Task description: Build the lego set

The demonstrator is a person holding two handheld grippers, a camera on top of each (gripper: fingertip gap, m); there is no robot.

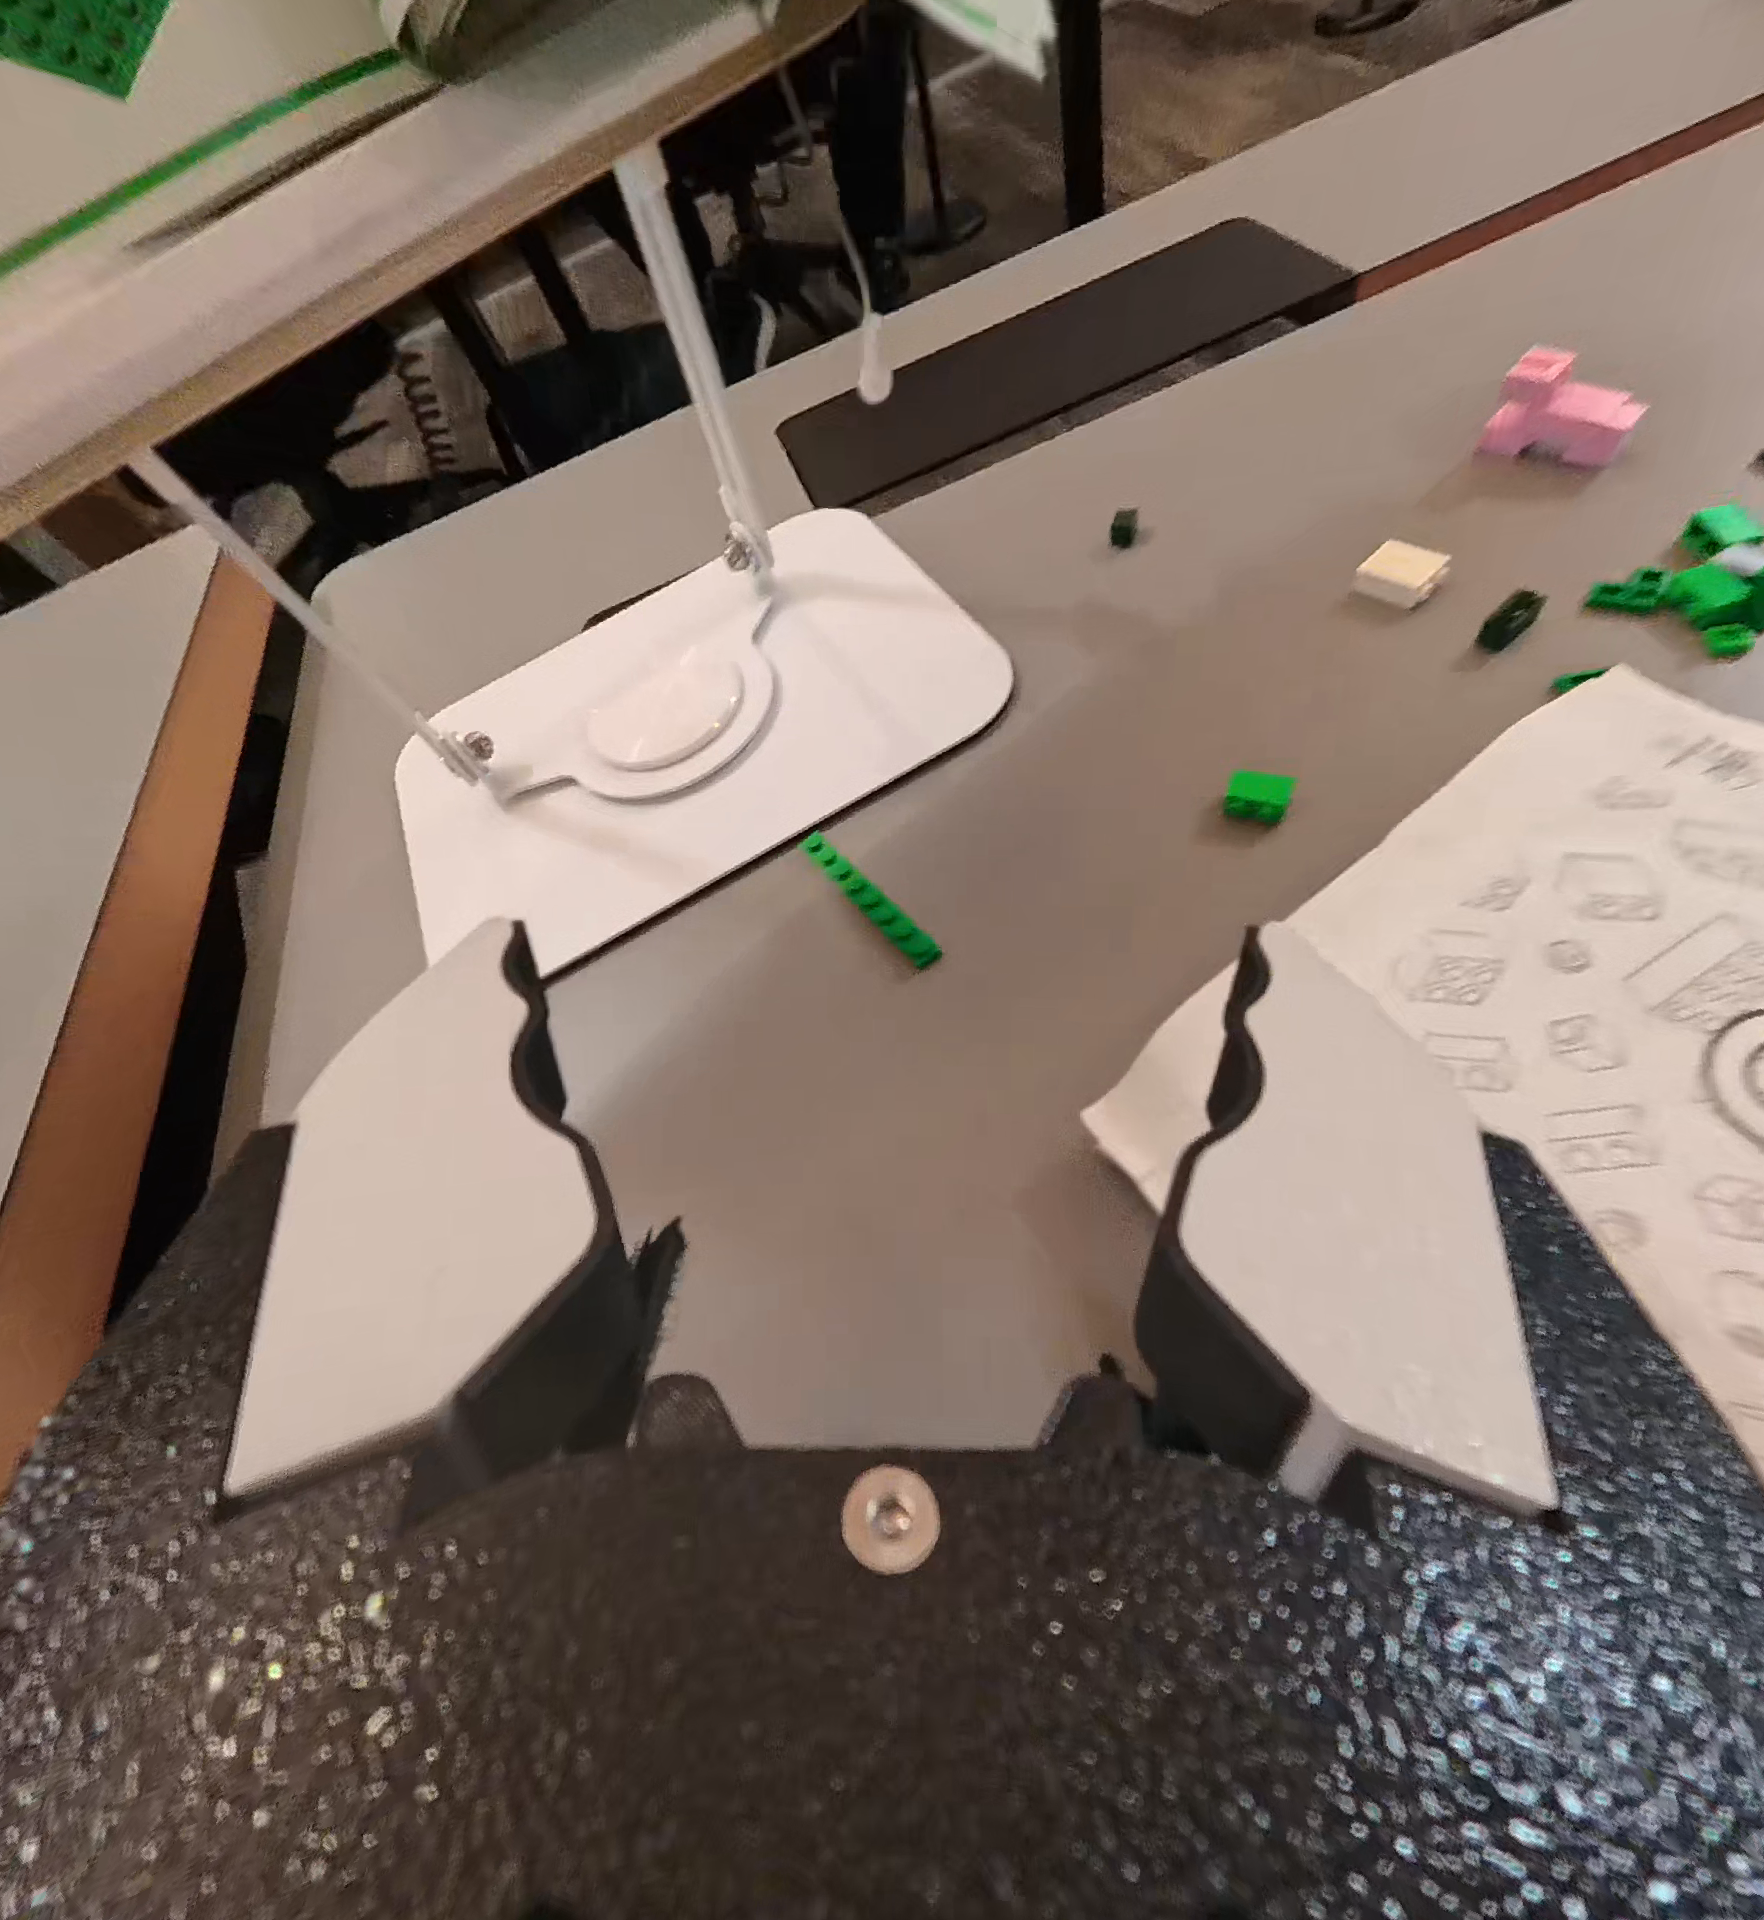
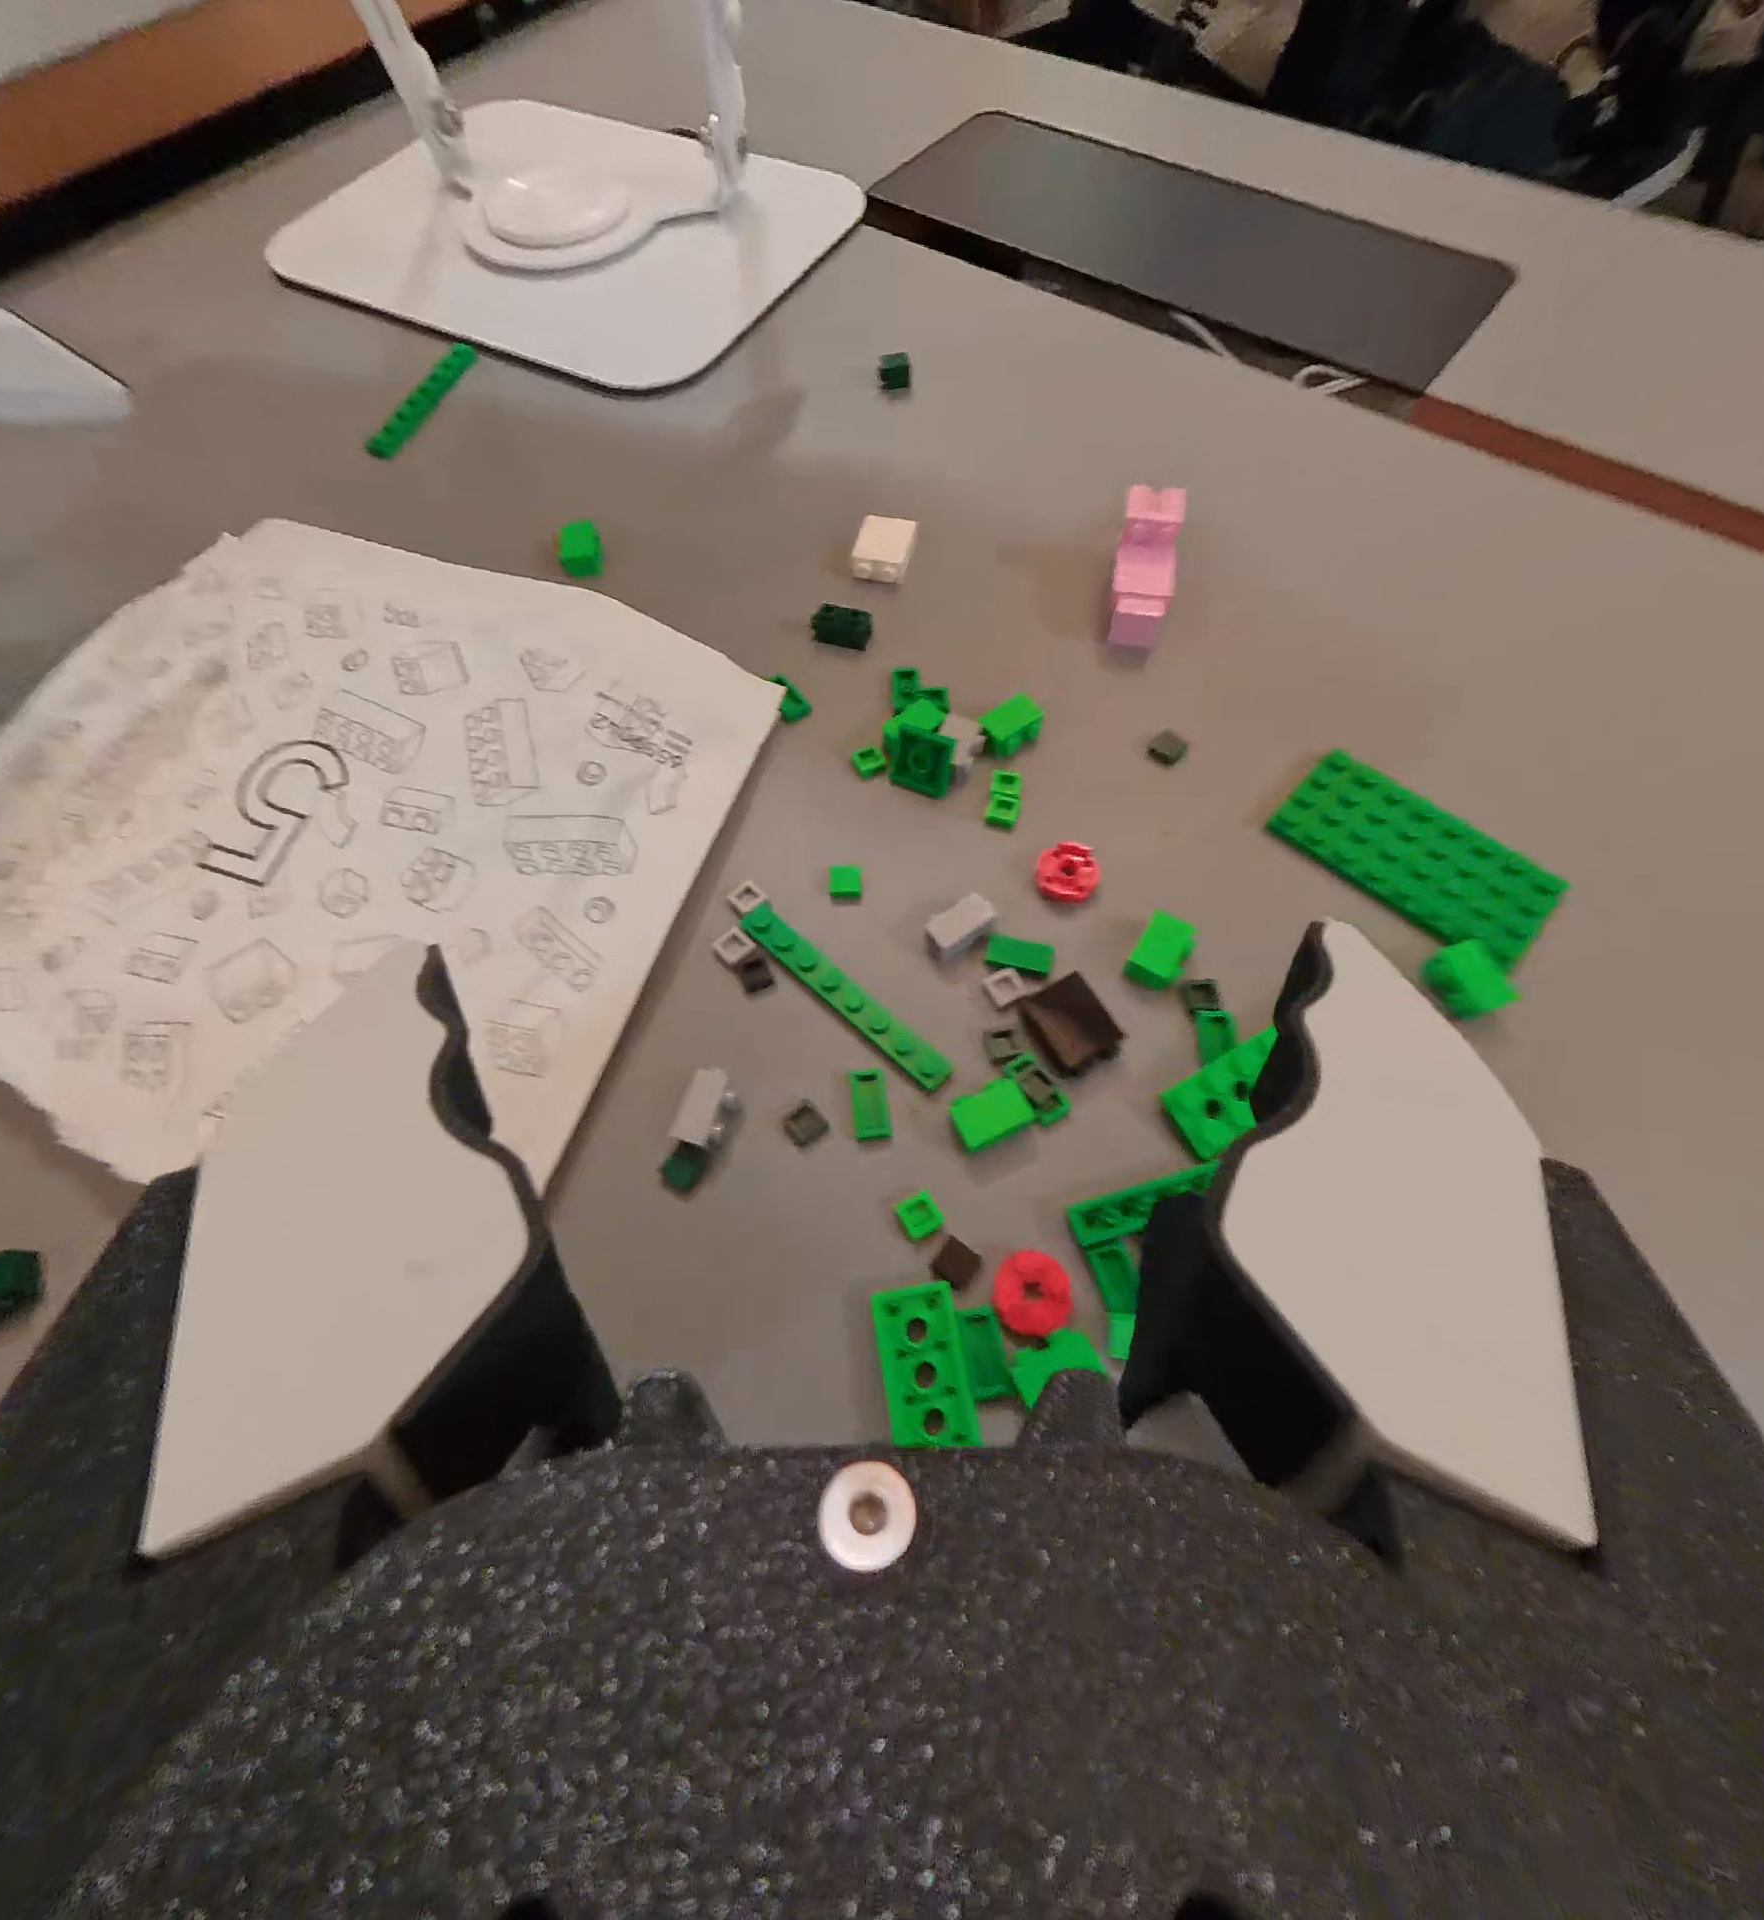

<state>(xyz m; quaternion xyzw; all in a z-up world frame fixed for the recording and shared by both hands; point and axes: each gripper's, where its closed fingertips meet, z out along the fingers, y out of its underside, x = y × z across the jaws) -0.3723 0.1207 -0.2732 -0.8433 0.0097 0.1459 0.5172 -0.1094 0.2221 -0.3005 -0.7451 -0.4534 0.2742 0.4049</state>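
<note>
Hovering empty, both grippers wide open.
Right gripper [image 2: 873,987] above loose bricks beside green plate [image 2: 1415,855], likely choosing; left gripper [image 1: 888,966] waits.

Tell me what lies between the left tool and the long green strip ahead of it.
Nothing: in the left wrist view, only bare grey table separates the open left tool from the strip.

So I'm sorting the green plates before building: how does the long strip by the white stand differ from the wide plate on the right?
The strip is one stud wide; the wide plate has several rows. The strip lies alone, one end at the white stand's base; the wide plate sits at the edge of the loose-parts scatter, with a green brick at its near corner. Both are bright green, flat on the table, studs up, and ungripped.
</note>
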